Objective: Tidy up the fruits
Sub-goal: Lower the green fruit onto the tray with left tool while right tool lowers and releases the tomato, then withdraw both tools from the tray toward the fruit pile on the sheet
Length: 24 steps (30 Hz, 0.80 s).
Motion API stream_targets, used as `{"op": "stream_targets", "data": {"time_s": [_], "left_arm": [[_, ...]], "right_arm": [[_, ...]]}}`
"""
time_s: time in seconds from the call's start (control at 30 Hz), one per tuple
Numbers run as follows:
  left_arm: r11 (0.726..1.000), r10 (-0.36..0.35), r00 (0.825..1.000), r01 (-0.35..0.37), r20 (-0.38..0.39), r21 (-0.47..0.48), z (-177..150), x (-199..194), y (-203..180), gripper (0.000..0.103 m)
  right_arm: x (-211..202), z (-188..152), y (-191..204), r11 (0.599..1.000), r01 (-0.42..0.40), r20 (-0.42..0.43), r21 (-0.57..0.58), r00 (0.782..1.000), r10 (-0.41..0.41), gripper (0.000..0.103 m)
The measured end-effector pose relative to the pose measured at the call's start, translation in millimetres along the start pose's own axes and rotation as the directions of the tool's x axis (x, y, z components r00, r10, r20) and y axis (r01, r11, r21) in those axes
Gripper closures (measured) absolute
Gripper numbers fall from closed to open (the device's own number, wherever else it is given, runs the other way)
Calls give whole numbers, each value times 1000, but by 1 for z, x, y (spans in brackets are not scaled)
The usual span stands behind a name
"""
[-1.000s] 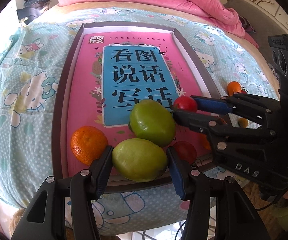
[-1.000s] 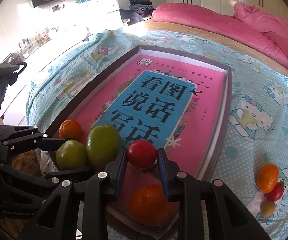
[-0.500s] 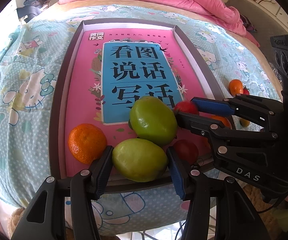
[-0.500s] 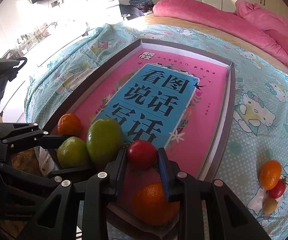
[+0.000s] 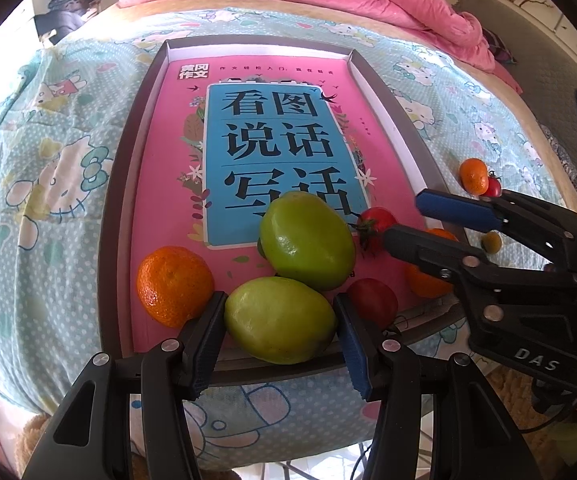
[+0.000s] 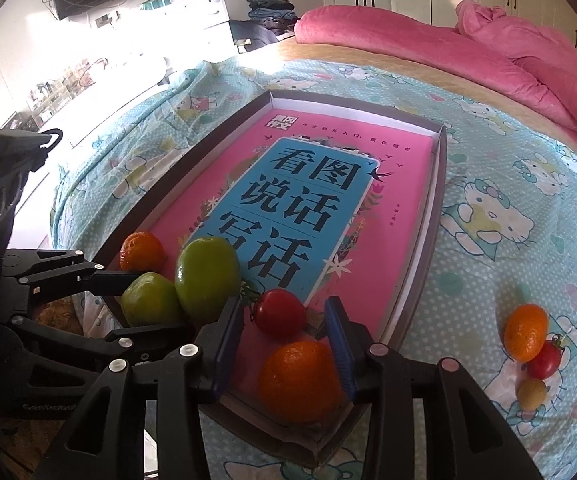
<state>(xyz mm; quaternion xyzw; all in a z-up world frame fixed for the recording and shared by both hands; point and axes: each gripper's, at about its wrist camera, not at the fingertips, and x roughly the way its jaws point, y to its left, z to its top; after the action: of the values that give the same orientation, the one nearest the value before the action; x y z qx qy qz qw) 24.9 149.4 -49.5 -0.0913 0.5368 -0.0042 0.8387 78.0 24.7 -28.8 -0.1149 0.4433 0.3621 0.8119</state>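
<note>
A grey tray (image 5: 108, 240) lined with a pink book lies on the bed. My left gripper (image 5: 280, 336) is shut on a green fruit (image 5: 280, 320) at the tray's near edge, a pad against each side. A bigger green fruit (image 5: 306, 240) touches it from behind, with an orange (image 5: 174, 284) to the left. My right gripper (image 6: 282, 320) has its jaws opening. A red tomato (image 6: 280, 312) sits on the book between them, with a gap on both sides. Another orange (image 6: 300, 380) lies just below that tomato, and a second red tomato (image 5: 372, 300) is beside the left gripper's right finger.
On the sheet right of the tray lie a small orange (image 6: 524, 332), a cherry tomato (image 6: 544, 360) and a small yellowish fruit (image 6: 530, 394). A pink duvet (image 6: 428, 40) is bunched at the far end of the bed. The bed's edge is just below both grippers.
The right gripper's pads have come apart from the red tomato they were pressing on; it now lies loose between them. The left gripper and its green fruit have not moved.
</note>
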Motion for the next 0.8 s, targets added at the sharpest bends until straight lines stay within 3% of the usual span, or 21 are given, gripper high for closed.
{"op": "stream_targets", "data": {"time_s": [0.3,0.8], "left_arm": [[1000,2,1000,-2,-7,-2,1,0,0,48],[1000,-9,1000,10,28,-10,4,-10,2,41]], "right_arm": [[-25,-4,-8,999,-29,81,42,996,25,55],[-39,-9,-21,993,-48,103,107,994,37,55]]}}
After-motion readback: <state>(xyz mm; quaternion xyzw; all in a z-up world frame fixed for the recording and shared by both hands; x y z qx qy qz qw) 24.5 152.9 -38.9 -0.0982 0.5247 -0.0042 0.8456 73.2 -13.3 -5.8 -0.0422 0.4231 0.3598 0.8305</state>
